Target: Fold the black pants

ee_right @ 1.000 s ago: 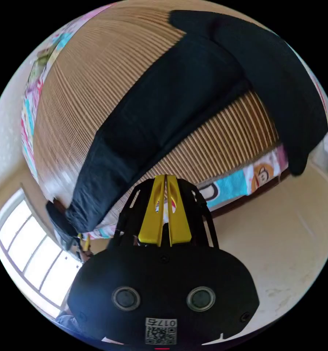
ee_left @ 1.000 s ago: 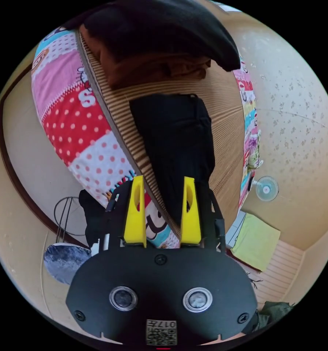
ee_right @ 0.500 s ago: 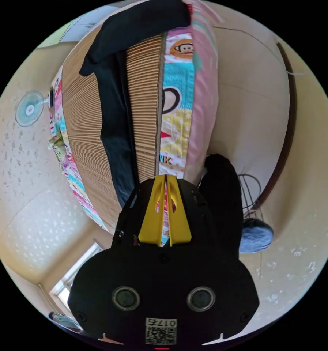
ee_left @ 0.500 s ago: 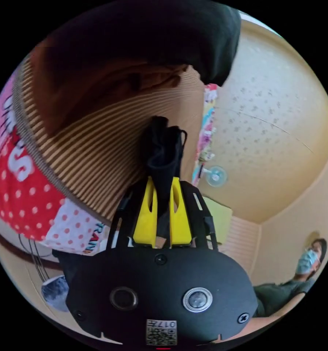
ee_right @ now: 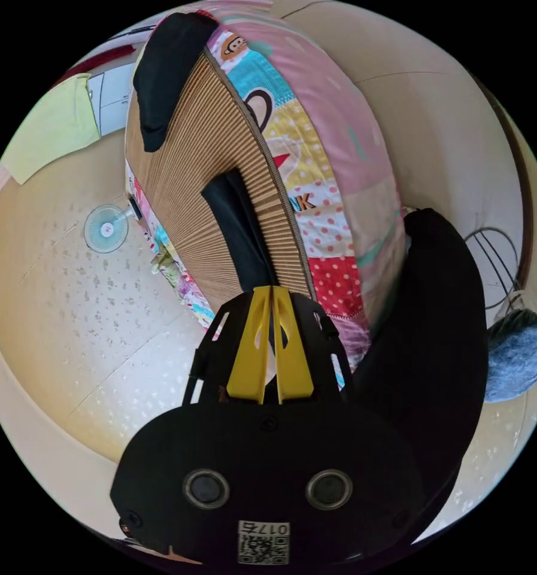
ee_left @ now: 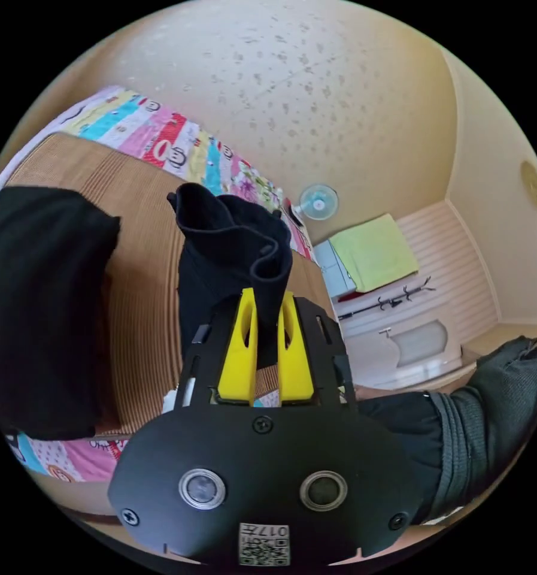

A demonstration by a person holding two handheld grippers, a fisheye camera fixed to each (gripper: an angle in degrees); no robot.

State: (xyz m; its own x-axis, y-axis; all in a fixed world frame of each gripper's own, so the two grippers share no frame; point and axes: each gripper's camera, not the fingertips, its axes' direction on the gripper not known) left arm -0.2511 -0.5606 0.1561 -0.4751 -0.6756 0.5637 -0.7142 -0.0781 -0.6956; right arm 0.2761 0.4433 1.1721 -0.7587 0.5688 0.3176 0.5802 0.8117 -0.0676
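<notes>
In the left gripper view, my left gripper (ee_left: 265, 294) is shut on the black pants (ee_left: 232, 239). Their cloth bunches up in a thick fold above the yellow jaws, lifted off the striped mat (ee_left: 142, 281) on the bed. In the right gripper view, the pants (ee_right: 235, 224) look like a narrow dark strip lying on the mat (ee_right: 184, 173), and the strip runs down behind my right gripper (ee_right: 271, 290). That gripper's jaws are pressed together, and I see no cloth between them.
A black pile of clothes (ee_left: 38, 299) lies at the mat's end (ee_right: 163, 69). A patterned sheet (ee_right: 334, 197) covers the bed side. A black cloth (ee_right: 430, 335) hangs beside the bed, near a grey cushion (ee_right: 516, 353). A fan (ee_left: 318, 200), a green cloth (ee_left: 373, 251) and a person's sleeve (ee_left: 490, 407) are nearby.
My left gripper went from open over the flat pants to shut on them and lifted a bunched end. Both views have swung round a lot; the right jaws stayed shut.
</notes>
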